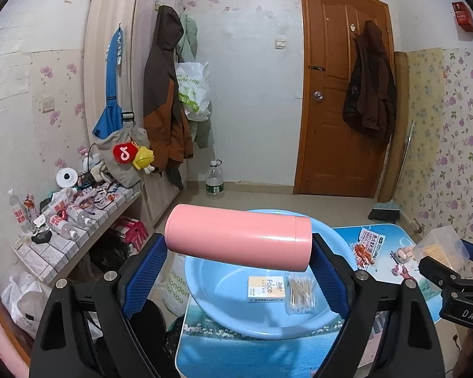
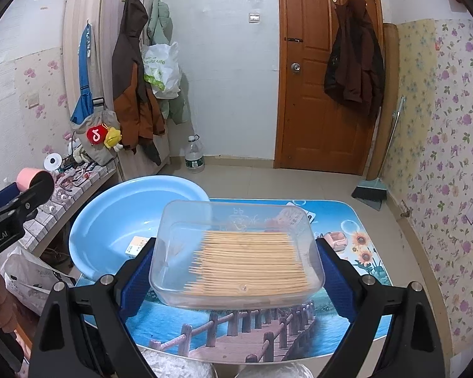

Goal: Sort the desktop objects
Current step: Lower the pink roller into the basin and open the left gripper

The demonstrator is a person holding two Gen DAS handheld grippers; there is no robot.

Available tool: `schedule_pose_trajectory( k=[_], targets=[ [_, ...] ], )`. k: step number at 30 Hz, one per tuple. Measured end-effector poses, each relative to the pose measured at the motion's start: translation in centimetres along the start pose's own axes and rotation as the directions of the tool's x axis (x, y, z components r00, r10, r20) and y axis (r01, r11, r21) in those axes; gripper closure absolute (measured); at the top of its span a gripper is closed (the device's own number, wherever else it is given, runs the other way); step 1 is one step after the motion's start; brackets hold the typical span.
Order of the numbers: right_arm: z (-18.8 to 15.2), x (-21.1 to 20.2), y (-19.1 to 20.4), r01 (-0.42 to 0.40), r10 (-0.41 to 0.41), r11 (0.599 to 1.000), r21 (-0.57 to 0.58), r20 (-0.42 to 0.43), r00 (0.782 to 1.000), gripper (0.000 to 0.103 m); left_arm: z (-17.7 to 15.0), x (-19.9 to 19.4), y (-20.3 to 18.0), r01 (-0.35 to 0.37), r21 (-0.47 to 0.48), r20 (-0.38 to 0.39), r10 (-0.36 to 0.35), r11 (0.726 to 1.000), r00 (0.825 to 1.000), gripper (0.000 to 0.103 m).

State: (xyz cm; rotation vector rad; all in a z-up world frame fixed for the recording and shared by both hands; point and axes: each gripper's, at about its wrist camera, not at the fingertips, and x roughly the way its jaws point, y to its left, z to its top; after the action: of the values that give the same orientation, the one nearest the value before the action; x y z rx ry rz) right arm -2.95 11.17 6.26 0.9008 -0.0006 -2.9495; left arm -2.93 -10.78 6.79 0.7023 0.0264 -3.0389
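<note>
The pink cylinder [image 1: 239, 236] lies crosswise, pinched end to end in the left gripper [image 1: 236, 271], directly above the blue basin [image 1: 205, 271] at the table's left edge; the right gripper [image 2: 236, 267] clamps the clear toothpick box [image 2: 236, 252] beside it.

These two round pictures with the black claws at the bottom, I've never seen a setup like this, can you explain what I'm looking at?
No robot here: a person holds a two-finger gripper in each hand, and each carries a wide-angle camera looking along its fingers, hence the round, bent look.

The left wrist view shows the left gripper clamped on a pink bottle lying sideways between its blue pads. The right wrist view shows the right gripper clamped on a clear box of toothpicks. Each gripper also peeks into the other's picture.

Below is a small table with a printed scenic top. On it sits a blue basin holding a small carton and a bag of cotton swabs.
</note>
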Motion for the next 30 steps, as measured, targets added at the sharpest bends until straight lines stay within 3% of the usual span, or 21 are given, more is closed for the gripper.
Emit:
schedule_pose_trajectory(
  k=[30],
  targets=[
    [0.3, 7.3, 1.2, 0.013, -0.013, 1.000, 0.000, -0.087, 0.996, 0.008, -4.4, 10.1, -0.7, 0.022, 0.025, -0.195, -0.016, 0.999, 0.981, 0.015]
  ],
)
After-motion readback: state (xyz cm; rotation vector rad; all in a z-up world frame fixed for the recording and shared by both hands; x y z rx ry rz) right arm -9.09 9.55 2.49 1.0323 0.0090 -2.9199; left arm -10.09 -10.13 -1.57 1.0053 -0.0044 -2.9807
